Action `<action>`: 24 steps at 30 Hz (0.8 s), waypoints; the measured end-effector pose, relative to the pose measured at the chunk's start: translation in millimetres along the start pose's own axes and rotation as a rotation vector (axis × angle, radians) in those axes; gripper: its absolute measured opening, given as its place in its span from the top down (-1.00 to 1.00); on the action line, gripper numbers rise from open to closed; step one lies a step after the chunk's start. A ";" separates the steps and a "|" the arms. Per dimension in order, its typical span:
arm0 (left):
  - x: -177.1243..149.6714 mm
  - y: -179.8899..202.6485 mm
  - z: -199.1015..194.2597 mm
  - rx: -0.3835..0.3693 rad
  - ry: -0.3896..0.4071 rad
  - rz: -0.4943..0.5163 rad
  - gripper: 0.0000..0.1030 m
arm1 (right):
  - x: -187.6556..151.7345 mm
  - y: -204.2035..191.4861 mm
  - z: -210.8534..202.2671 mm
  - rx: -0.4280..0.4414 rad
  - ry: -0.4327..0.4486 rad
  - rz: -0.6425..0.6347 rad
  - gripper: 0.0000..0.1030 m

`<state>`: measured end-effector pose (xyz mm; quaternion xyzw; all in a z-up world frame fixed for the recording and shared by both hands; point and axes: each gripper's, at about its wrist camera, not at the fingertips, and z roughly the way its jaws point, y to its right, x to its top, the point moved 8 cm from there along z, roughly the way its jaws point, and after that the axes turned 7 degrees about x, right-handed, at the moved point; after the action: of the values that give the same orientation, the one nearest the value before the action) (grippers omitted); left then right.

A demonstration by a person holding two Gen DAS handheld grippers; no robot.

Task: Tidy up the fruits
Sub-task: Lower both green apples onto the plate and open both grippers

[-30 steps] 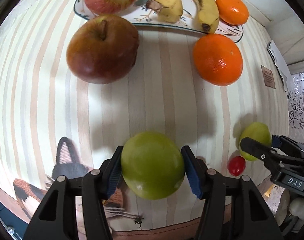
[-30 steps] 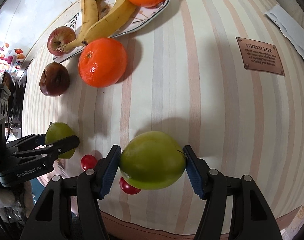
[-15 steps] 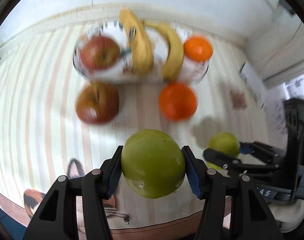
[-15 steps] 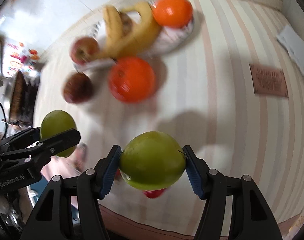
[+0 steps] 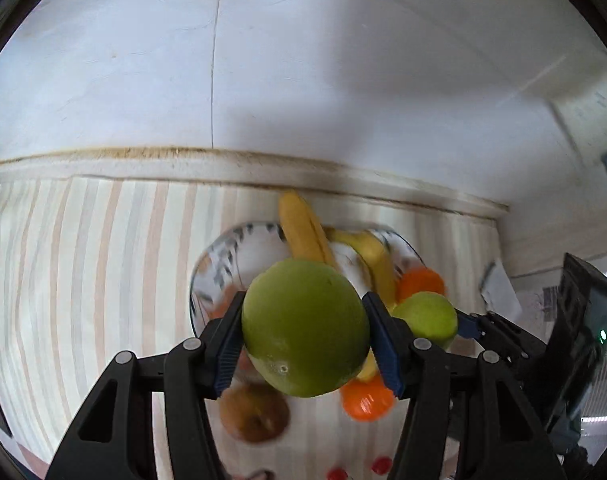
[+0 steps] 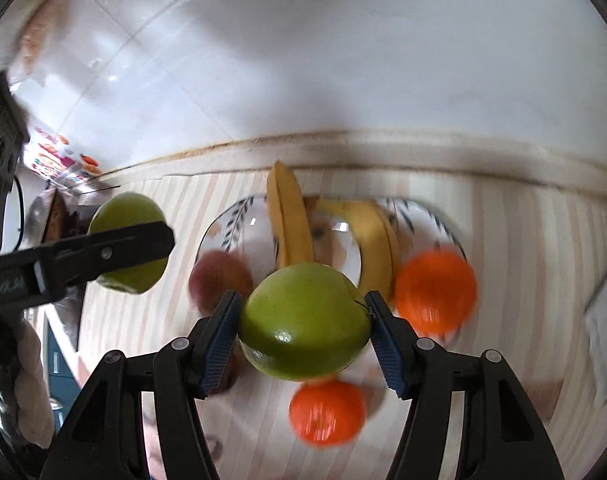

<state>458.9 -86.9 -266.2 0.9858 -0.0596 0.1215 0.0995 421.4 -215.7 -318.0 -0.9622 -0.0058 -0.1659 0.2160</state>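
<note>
Each gripper (image 5: 303, 340) (image 6: 303, 338) clamps a green apple (image 5: 305, 328) (image 6: 303, 326), held above the table. Far plate (image 6: 227, 226) holds bananas (image 6: 289, 224), an apple, an orange — another orange (image 6: 327, 412) and apple (image 5: 253, 412) wait nearby.

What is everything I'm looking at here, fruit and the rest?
green apples: 2, green, one held in the left gripper, one in the right gripper, both above the table
bananas: 2, yellow, on the plate
oranges: 2, orange, one at the plate's right end, one on the cloth in front of it
red apples: 2, one reddish at the plate's left end, one brownish on the cloth
small red fruits: 2, red, near edge of the cloth; too blurred to name
plate: 1, white with a leaf pattern, near the wall
tablecloth: 1, cream with stripes
left gripper: 1, black with blue fingers
right gripper: 1, the same
</note>
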 end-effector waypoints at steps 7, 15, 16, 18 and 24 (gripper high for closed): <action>28.9 -14.8 47.6 -0.037 -0.106 -0.035 -0.06 | 18.9 2.7 49.0 -0.056 -0.059 -0.030 -0.26; 19.4 -26.4 83.2 0.012 -0.212 -0.030 -0.06 | 18.8 15.5 68.3 -0.076 -0.100 0.004 -0.28; 18.2 -27.0 85.2 0.017 -0.222 -0.034 -0.06 | 19.3 18.3 69.4 -0.081 -0.105 0.012 -0.29; 16.0 -27.3 90.3 0.014 -0.232 -0.040 -0.07 | 21.1 20.1 70.5 -0.078 -0.109 0.015 -0.31; 16.5 -27.0 87.6 -0.013 -0.206 -0.054 -0.55 | 21.0 24.2 64.2 -0.105 -0.115 0.018 -0.56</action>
<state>498.5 -80.7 -350.3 0.9937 -0.0435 0.0165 0.1024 463.6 -212.1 -375.9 -0.9801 -0.0009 -0.1084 0.1660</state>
